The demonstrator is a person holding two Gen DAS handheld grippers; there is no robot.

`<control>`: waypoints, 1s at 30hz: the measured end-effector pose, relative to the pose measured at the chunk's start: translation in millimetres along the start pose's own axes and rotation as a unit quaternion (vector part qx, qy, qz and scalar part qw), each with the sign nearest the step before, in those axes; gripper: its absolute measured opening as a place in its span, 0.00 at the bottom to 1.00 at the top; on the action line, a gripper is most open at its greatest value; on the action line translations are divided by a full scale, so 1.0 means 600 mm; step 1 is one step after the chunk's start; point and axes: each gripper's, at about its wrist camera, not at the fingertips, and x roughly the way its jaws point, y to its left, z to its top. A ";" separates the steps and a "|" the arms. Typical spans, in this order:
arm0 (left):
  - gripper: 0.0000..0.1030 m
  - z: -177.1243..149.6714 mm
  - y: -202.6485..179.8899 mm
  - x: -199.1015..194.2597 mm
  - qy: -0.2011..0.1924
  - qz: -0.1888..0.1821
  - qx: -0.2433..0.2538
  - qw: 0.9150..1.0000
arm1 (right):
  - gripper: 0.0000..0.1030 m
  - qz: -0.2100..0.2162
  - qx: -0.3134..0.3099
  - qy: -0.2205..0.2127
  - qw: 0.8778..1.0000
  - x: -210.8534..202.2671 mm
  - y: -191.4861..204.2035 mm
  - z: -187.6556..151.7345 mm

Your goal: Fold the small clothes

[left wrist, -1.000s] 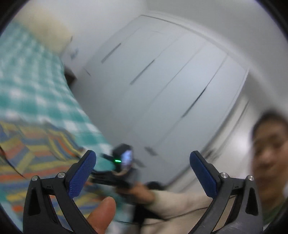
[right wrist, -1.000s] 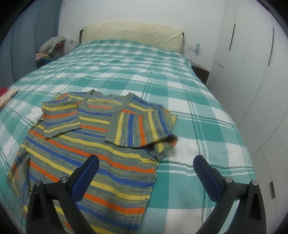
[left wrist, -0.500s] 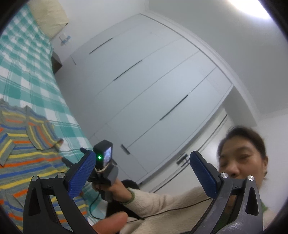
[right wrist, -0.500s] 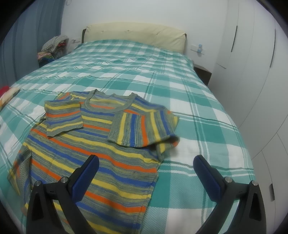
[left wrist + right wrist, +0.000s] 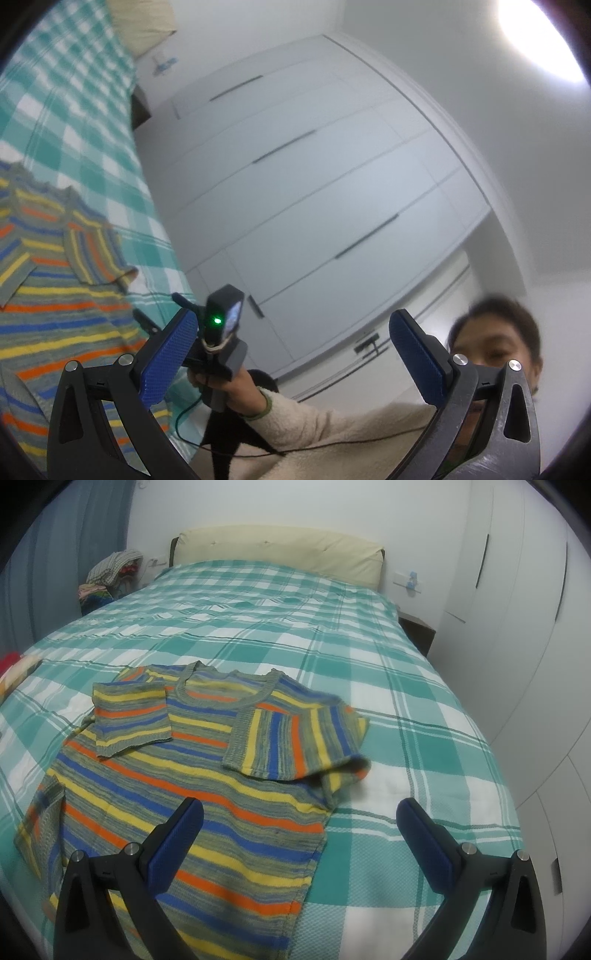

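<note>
Just ahead of the right gripper (image 5: 299, 819), under and beyond its left finger, the striped knit top (image 5: 192, 805) lies flat on the green checked bedspread (image 5: 424, 738), neckline away from the tool and hem nearest it. Both short sleeves are already turned in over the chest: the one on the tool's left lies neat and square, while the one on its right bunches a little at the shoulder, with a lip of cloth standing up. The right gripper's jaws stand wide and carry nothing, hovering over the top's lower right edge.

The left gripper (image 5: 291, 354) is also spread wide and empty, but it points off the work, towards the white wardrobe (image 5: 314, 184) and the person holding the rig; the top sits out at its far left. The person's hand (image 5: 229, 391) on the other tool's handle shows between its fingers.

The step in hand looks to be folding the body. To do it well, I would bring the left tool round to face the bed first, so both work together. Each should pinch one hem corner, catching both layers of knit, with the jaws low and flat against the bedspread. Lift evenly and carry the hem towards the neckline so the sleeves stay tucked. The puffed right shoulder likely wants pressing flat first, or the fold will sit crooked.
</note>
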 end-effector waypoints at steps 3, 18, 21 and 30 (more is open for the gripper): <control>1.00 0.001 0.012 -0.003 -0.007 0.014 -0.015 1.000 | 1.00 0.001 0.000 0.000 1.000 0.001 0.000 0.000; 1.00 -0.010 0.002 0.000 -0.007 0.074 0.026 0.997 | 1.00 0.015 0.006 -0.013 1.000 -0.008 -0.004 0.003; 1.00 -0.011 0.000 0.002 -0.023 0.143 0.046 0.988 | 1.00 0.040 0.016 -0.016 0.999 -0.009 -0.009 0.006; 1.00 -0.009 0.063 0.016 -0.057 0.433 0.032 0.899 | 1.00 0.380 0.234 0.014 0.895 0.020 -0.092 0.009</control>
